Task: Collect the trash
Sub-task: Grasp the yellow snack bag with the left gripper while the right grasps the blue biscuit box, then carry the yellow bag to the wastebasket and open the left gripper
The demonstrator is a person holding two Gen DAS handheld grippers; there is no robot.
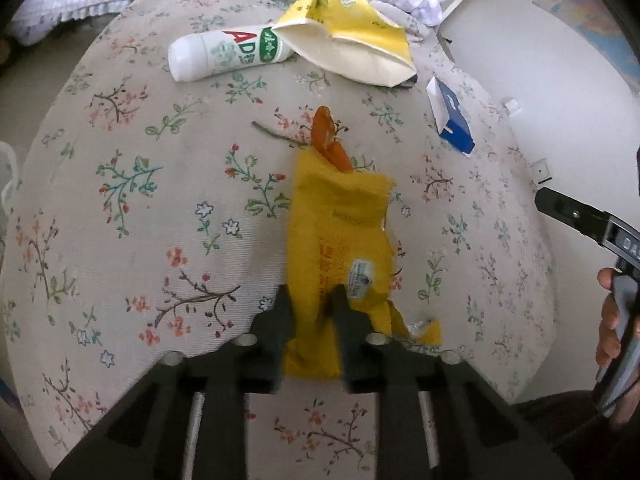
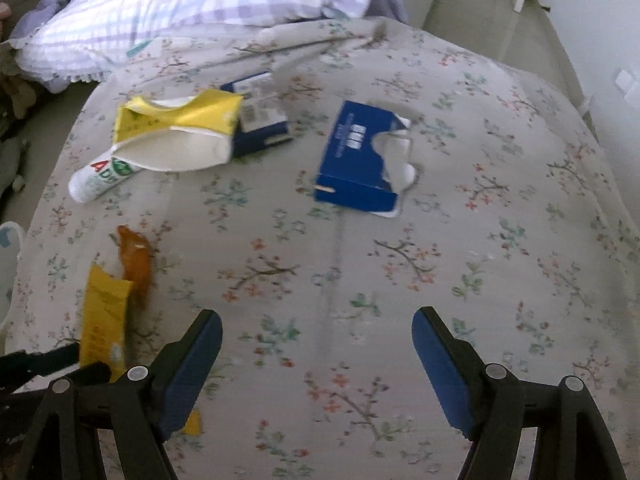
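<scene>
My left gripper [image 1: 311, 298] is shut on a yellow snack wrapper [image 1: 340, 232], which lies on the floral bed cover with an orange peel [image 1: 326, 136] at its far end. The wrapper [image 2: 102, 312] and peel [image 2: 134, 256] also show at the left of the right wrist view. My right gripper [image 2: 318, 320] is open and empty above the cover. Beyond lie a white bottle [image 1: 224, 54], a torn yellow paper bag [image 1: 352, 36] and a torn blue box [image 2: 360, 156]; the box [image 1: 452, 118] shows in the left wrist view too.
A second blue box [image 2: 260, 120] lies behind the yellow bag [image 2: 180, 132]. A checked pillow [image 2: 192, 8] sits at the head of the bed. The bed cover [image 2: 500, 240] drops off at the right, by a white wall [image 1: 532, 60].
</scene>
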